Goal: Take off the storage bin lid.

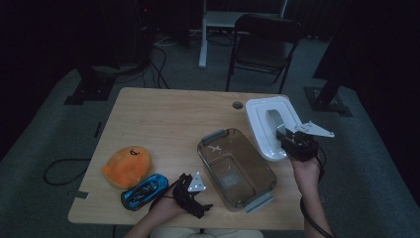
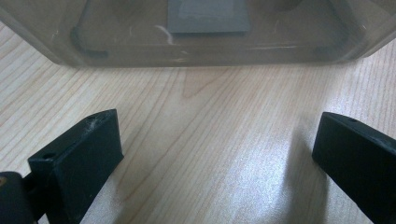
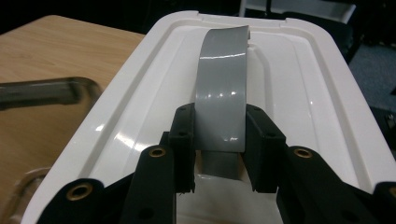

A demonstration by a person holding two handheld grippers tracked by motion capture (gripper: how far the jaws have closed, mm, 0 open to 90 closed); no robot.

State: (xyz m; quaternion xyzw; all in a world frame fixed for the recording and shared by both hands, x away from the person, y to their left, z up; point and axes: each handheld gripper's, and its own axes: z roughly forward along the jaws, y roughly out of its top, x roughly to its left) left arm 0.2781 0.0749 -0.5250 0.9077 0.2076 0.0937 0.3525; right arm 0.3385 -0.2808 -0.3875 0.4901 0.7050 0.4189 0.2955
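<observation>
A white lid (image 1: 260,110) with a grey strap handle (image 1: 274,120) is at the table's right side, beside a clear plastic container (image 1: 236,167). My right gripper (image 1: 289,139) is shut on that handle (image 3: 222,84), one black jaw pressing on each side, with the white lid (image 3: 303,88) spreading out below. I cannot tell whether the lid rests on the table. My left gripper (image 1: 192,196) lies at the front edge, just left of the container. Its jaws (image 2: 215,144) stand wide open over bare wood, facing the container's wall (image 2: 196,44).
An orange plush (image 1: 127,166) and a blue toy car (image 1: 144,191) lie at the front left, close to my left hand. The wooden table (image 1: 168,119) has a small round hole (image 1: 237,105) near the back. A folding chair (image 1: 262,42) stands behind the table.
</observation>
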